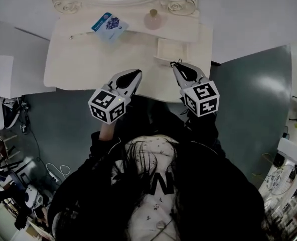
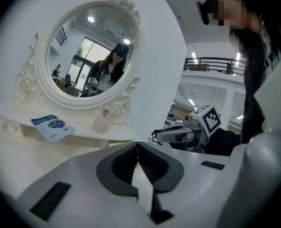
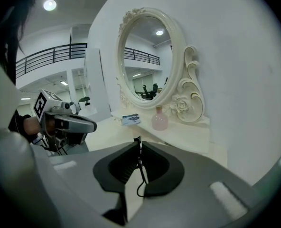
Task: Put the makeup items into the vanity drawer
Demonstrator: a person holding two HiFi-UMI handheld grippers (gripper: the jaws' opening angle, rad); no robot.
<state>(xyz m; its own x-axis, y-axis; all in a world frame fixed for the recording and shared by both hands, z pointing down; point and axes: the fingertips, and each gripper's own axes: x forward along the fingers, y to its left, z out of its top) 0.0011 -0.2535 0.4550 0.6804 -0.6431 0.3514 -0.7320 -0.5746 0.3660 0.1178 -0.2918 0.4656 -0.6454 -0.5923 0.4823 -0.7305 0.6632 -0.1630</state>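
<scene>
On the cream vanity top (image 1: pixel 83 64) a blue packet (image 1: pixel 109 25) (image 2: pixel 52 126) (image 3: pixel 131 119) lies by the mirror base. A pink bottle (image 1: pixel 152 20) (image 2: pixel 101 122) (image 3: pixel 159 120) stands to its right. A small drawer (image 1: pixel 161 59) on the right is pulled open. My right gripper (image 1: pixel 173 63) (image 3: pixel 138 139) hovers at the drawer's front edge, shut on a thin black loop (image 3: pixel 139 175) that hangs between its jaws. My left gripper (image 1: pixel 137 72) (image 2: pixel 138 145) is shut with nothing in it, over the vanity's front edge.
An oval mirror (image 2: pixel 90 56) (image 3: pixel 150 61) in a carved cream frame stands against the white wall behind the vanity. Grey floor (image 1: pixel 259 99) lies to the right, and cables and clutter (image 1: pixel 18 169) sit at lower left. The person's dark sleeves are close below both grippers.
</scene>
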